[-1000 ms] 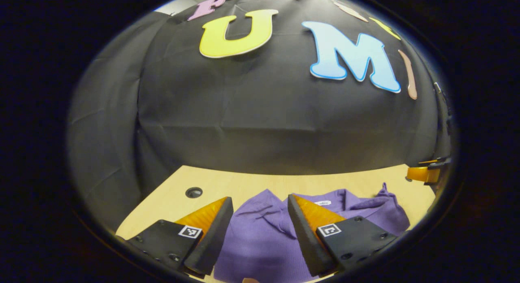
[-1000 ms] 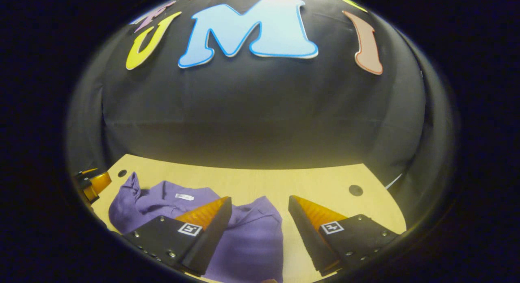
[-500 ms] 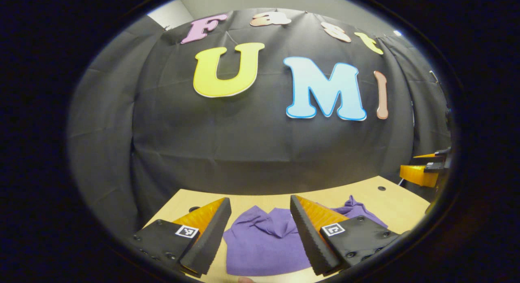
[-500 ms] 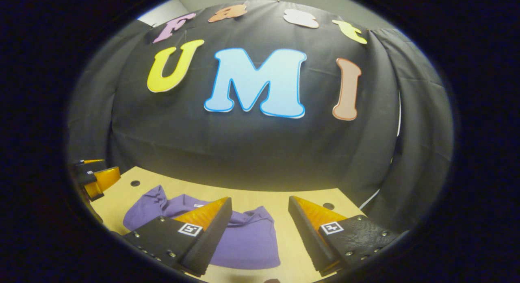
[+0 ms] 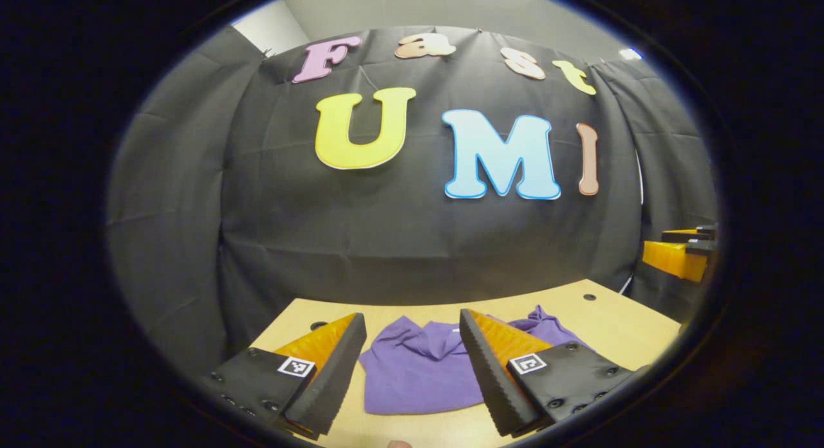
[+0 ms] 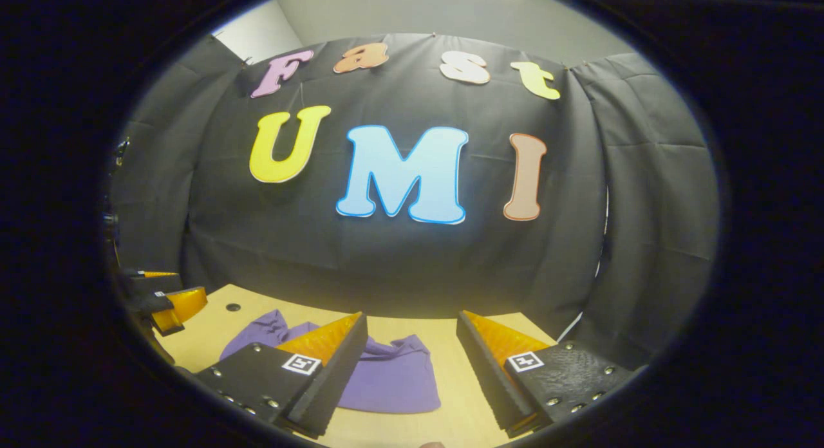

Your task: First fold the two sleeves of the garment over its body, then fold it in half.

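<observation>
While both tools hang above the counter, the scene reads so:

Left tool [image 5: 412, 364]: released, fingers spread wide with nothing between them, raised off the counter; it also shows at the left rim of the right gripper view [image 6: 168, 301].

Right tool [image 6: 412, 364]: released too, fingers apart and bare; seen at the right rim of the left gripper view [image 5: 676, 255], well clear of the cloth.

Garment [image 5: 418, 371]: purple, lying folded into a compact block on the counter, near edge straight, far edge lumpy with a bunched bit at its right end; in the right gripper view [image 6: 393, 380] it lies left of centre.

Counter [image 5: 618, 322]: pale wood, bare strip to the right of the garment and behind it; small round holes near the far corners.

Wall [image 6: 399, 268]: black cloth closing the counter's far edge and both sides.
</observation>
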Motion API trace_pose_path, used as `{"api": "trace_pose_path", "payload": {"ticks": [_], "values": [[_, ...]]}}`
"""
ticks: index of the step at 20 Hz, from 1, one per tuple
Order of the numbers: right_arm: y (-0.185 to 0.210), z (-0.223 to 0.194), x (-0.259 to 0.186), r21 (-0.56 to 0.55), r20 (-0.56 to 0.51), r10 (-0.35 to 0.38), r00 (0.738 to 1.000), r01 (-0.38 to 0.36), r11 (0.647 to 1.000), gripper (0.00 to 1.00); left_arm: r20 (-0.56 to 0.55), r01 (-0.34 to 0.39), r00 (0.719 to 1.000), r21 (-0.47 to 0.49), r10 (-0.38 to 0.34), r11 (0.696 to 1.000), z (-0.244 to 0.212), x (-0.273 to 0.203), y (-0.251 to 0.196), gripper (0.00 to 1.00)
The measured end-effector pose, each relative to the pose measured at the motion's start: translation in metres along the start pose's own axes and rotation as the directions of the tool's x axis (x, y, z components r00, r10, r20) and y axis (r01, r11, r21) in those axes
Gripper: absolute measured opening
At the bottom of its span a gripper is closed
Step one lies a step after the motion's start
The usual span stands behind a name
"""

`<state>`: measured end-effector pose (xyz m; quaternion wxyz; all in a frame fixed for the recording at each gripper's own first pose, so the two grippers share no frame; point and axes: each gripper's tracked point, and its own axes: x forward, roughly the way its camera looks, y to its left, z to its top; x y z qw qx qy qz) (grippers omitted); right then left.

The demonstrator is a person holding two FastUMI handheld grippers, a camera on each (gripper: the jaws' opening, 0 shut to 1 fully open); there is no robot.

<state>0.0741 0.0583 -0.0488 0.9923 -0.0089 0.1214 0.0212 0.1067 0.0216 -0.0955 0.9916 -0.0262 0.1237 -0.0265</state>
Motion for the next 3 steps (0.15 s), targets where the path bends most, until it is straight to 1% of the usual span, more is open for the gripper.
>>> {"api": "trace_pose_path", "payload": {"ticks": [2,3], "values": [[-0.004,-0.001,-0.009,0.004,0.004,0.006,1.000,-0.006,1.000,0.92,0.014,-0.007,1.000,-0.003,0.007,1.000,0.002,-0.011,-0.003,0.94],[-0.006,-0.002,-0.011,0.009,0.005,0.005,1.000,-0.005,1.000,0.90,0.020,-0.012,1.000,0.000,0.012,1.000,0.005,-0.016,-0.005,0.94]]}}
